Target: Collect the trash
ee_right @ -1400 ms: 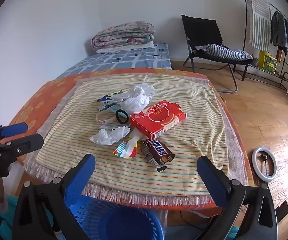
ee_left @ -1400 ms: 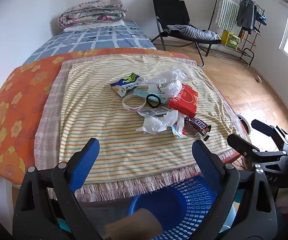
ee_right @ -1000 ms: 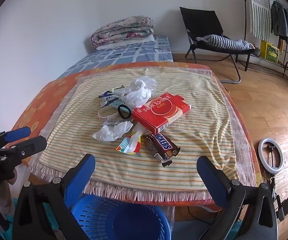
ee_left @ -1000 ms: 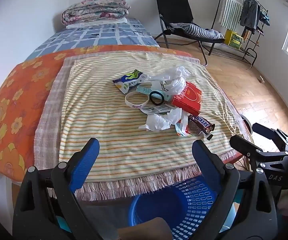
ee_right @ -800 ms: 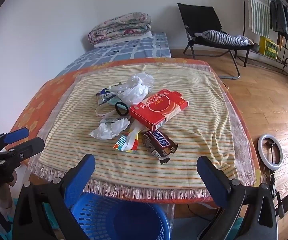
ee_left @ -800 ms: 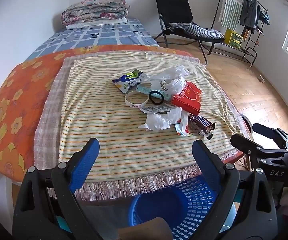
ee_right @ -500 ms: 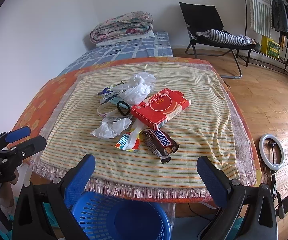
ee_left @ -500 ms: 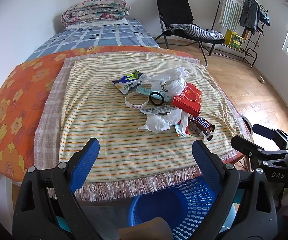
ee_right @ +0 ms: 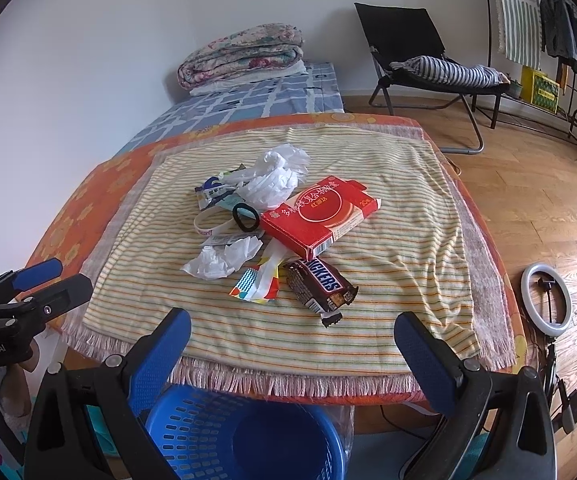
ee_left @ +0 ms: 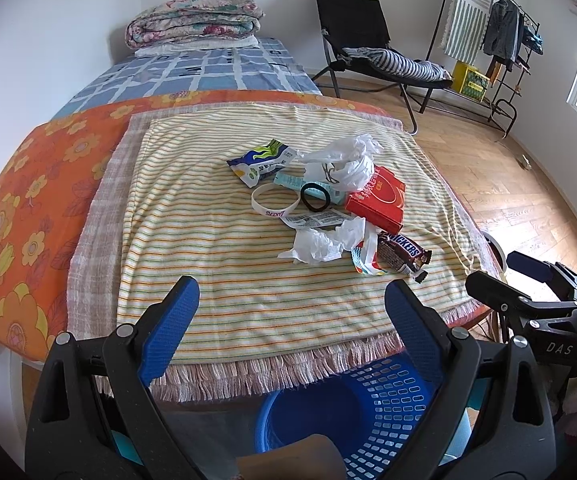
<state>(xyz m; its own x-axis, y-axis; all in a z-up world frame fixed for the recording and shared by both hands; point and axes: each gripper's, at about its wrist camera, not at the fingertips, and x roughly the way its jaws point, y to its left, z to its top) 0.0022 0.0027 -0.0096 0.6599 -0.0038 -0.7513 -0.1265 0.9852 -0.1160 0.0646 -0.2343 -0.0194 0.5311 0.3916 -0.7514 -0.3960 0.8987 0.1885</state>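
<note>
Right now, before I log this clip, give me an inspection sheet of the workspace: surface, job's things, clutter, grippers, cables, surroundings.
Surface: striped cloth over an orange floral sheet, fringe hanging at the near edge.
Job's things: red box, Snickers wrapper, crumpled tissue, white plastic bag, snack packet, colourful wrapper, all piled mid-cloth; blue basket below the near edge, nothing seen inside.
Clutter: white wristband and black hair tie among the trash.
Grippers: left gripper open, holding nothing; right gripper open, holding nothing; both short of the pile.
Cables: dark cables on the floor by the ring light.
Surroundings: folded quilt, black chair, clothes rack, wooden floor.
</note>
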